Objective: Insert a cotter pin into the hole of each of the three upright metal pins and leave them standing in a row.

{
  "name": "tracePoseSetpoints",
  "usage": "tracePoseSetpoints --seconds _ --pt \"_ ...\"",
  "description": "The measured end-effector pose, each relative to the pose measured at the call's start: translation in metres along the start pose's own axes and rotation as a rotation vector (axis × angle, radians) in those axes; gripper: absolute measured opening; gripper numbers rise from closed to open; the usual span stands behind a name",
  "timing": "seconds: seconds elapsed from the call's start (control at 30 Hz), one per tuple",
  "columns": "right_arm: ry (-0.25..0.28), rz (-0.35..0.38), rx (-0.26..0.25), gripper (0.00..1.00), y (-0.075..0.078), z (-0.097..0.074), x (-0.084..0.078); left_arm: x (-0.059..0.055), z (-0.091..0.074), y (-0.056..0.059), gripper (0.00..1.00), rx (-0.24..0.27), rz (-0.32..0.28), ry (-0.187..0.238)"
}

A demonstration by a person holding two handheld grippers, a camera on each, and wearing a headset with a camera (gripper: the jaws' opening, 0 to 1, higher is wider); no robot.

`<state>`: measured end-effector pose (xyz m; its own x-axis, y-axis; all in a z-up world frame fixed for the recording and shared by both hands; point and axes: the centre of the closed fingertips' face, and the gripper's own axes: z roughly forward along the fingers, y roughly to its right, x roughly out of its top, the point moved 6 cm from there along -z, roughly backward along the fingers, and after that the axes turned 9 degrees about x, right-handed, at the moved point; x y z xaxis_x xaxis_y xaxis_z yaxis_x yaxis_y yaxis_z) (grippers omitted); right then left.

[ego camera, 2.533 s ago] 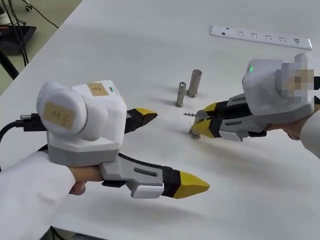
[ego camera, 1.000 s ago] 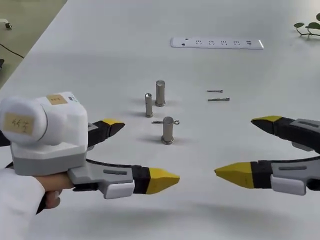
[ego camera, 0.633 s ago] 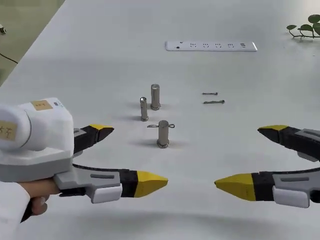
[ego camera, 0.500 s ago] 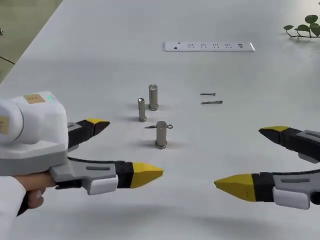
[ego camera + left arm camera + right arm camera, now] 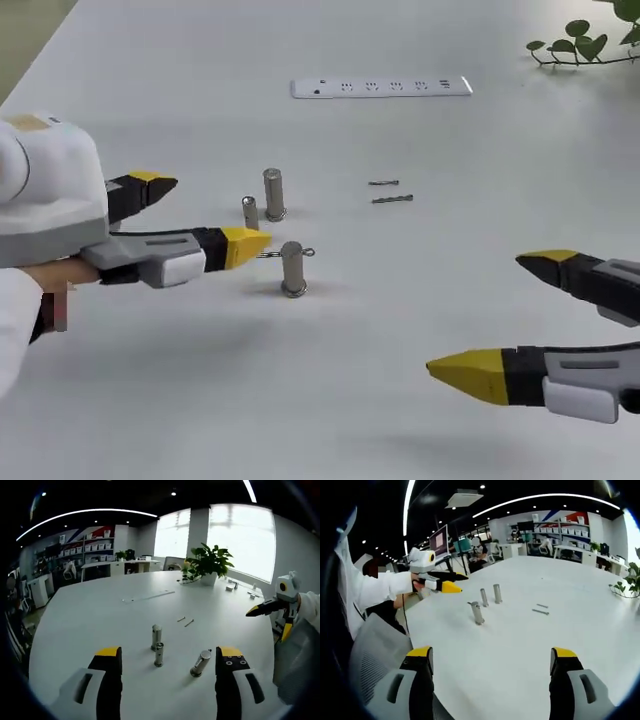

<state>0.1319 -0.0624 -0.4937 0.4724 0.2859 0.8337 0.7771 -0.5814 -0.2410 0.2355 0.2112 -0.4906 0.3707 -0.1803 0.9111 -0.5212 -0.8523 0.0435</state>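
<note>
Three metal pins stand on the white table: a tall one (image 5: 273,194), a short one (image 5: 250,212) and the nearest pin (image 5: 293,268), which has a cotter pin (image 5: 303,253) through its hole. Two loose cotter pins (image 5: 383,183) (image 5: 392,199) lie to their right. My left gripper (image 5: 205,212) is open just left of the pins, its near tip close to the cotter pin's end. In the left gripper view the pins (image 5: 159,654) stand between its jaws. My right gripper (image 5: 487,315) is open and holds nothing, well to the right; the right gripper view shows the pins (image 5: 478,613) ahead.
A white power strip (image 5: 380,87) lies at the back of the table (image 5: 330,400). A green plant sprig (image 5: 575,40) is at the far right corner. A potted plant (image 5: 205,562) stands at the table's far side.
The right gripper let go of the cotter pin, which now sits in the nearest pin, and drew back to the right, open. The left gripper has moved in toward the pins.
</note>
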Motion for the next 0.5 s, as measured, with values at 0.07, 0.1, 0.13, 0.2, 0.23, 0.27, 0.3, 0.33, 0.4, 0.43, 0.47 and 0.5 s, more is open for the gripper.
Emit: tracePoseSetpoints --seconds 0.07,0.1,0.13,0.2,0.23,0.27,0.3,0.33,0.4,0.43,0.47,0.5 --pt "0.003 0.001 -0.004 0.95 0.0 -0.001 0.0 0.0 0.006 -0.003 0.67 0.002 -0.021 0.006" --pt "0.006 -0.003 -0.005 0.94 -0.001 -0.002 0.0 0.0 0.008 -0.004 0.64 0.005 -0.041 0.008" --pt "0.008 -0.003 -0.007 0.94 -0.001 -0.003 0.0 -0.001 0.011 -0.004 0.61 0.006 -0.065 0.009" --pt "0.009 -0.003 -0.011 0.94 -0.001 -0.004 -0.001 -0.001 0.015 -0.005 0.57 0.006 -0.061 0.015" --pt "0.01 -0.002 -0.015 0.94 -0.001 -0.005 -0.001 -0.001 0.019 -0.005 0.55 0.008 -0.057 0.014" --pt "0.011 -0.003 -0.016 0.94 -0.001 -0.006 -0.001 -0.002 0.021 -0.005 0.53 0.009 -0.051 0.011" --pt "0.01 -0.003 -0.016 0.93 -0.001 -0.007 -0.001 -0.003 0.025 -0.006 0.52 0.011 -0.048 0.007" --pt "0.009 -0.003 -0.017 0.93 -0.001 -0.008 -0.002 -0.004 0.027 -0.006 0.5 0.011 -0.045 0.004" --pt "0.005 -0.002 -0.022 0.93 -0.001 -0.009 -0.003 -0.006 0.032 -0.006 0.46 0.011 -0.035 -0.001" --pt "0.004 0.0 -0.023 0.93 -0.001 -0.009 -0.003 -0.007 0.034 -0.007 0.43 0.014 -0.025 -0.005" --pt "0.005 0.0 -0.025 0.93 -0.001 -0.01 -0.004 -0.008 0.035 -0.008 0.39 0.031 -0.006 -0.013" --pt "0.006 0.002 -0.029 0.93 -0.001 -0.011 -0.004 -0.008 0.036 -0.01 0.35 0.05 0.011 -0.011"
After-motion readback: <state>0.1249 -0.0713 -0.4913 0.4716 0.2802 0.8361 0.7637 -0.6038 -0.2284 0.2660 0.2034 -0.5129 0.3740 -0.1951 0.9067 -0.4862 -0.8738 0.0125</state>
